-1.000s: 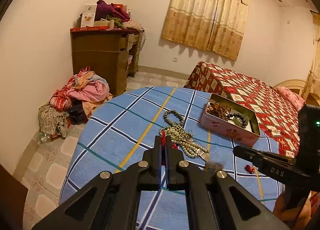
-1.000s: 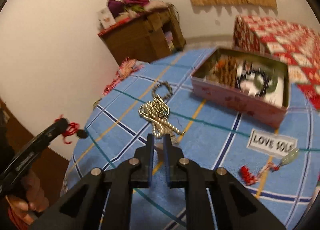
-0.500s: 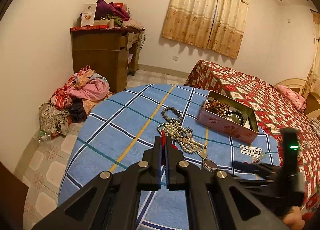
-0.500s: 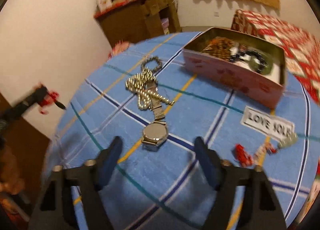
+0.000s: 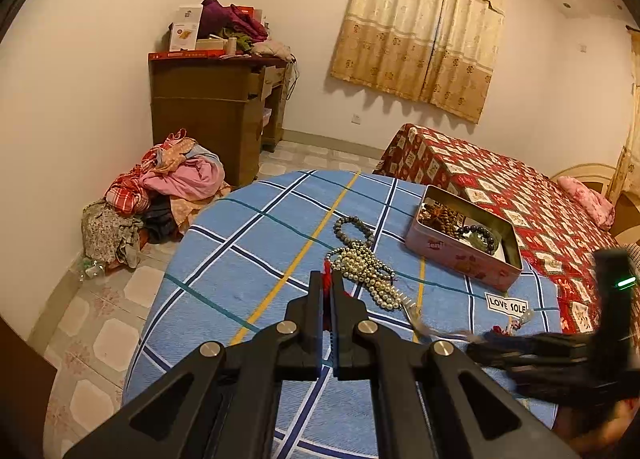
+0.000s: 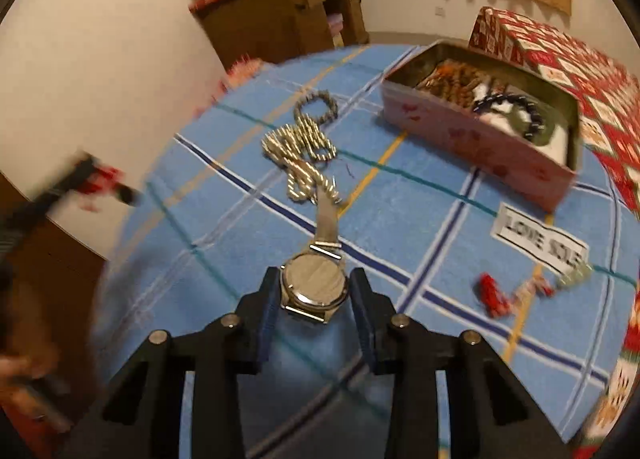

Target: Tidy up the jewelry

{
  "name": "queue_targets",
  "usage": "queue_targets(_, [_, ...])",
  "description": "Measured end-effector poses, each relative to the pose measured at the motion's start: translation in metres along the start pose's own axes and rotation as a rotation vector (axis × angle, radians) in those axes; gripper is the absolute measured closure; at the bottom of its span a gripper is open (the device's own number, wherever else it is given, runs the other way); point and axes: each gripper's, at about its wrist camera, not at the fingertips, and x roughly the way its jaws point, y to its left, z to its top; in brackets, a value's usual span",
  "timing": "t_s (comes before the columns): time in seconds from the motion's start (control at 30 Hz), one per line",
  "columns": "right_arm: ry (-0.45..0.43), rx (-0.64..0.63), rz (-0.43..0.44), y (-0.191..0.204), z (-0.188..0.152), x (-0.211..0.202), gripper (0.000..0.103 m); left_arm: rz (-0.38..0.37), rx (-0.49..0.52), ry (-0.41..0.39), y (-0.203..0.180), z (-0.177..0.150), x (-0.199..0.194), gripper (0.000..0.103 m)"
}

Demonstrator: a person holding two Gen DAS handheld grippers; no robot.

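Observation:
My left gripper point(image 5: 328, 279) is shut on a red tasselled piece of jewelry point(image 5: 327, 270), held above the blue checked table point(image 5: 248, 259); it shows blurred in the right wrist view point(image 6: 100, 183). My right gripper point(image 6: 314, 291) is open, its jaws on either side of a silver wristwatch point(image 6: 316, 283) lying on the table. A heap of pearl necklaces point(image 5: 364, 267) and a dark bead bracelet point(image 5: 354, 225) lie mid-table. The pink tin box point(image 5: 460, 255) holds beaded bracelets point(image 6: 516, 115).
A red charm with a pale pendant point(image 6: 520, 291) lies by the "LOVE SOLE" label point(image 6: 540, 243) at the table's right. A red-covered bed point(image 5: 520, 187) stands behind the tin. A clothes pile point(image 5: 160, 195) and a brown cabinet point(image 5: 212, 111) are at the left.
My right gripper has opened and come down around the wristwatch. My left gripper stays shut on the red piece and has drawn back a little.

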Motion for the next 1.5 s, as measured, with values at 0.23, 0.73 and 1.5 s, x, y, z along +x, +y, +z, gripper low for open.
queue_targets(0.23, [-0.136, 0.032, 0.076, -0.002, 0.004, -0.075, 0.067, -0.027, 0.025, 0.005, -0.014, 0.0, 0.002, 0.102])
queue_targets(0.73, [-0.315, 0.108, 0.054, -0.041, 0.04, -0.1, 0.092, -0.119, 0.171, -0.002, -0.079, 0.012, 0.016, 0.102])
queue_targets(1.5, [0.028, -0.066, -0.147, -0.056, 0.038, 0.068, 0.047, -0.133, 0.163, -0.004, -0.084, 0.035, 0.05, 0.102])
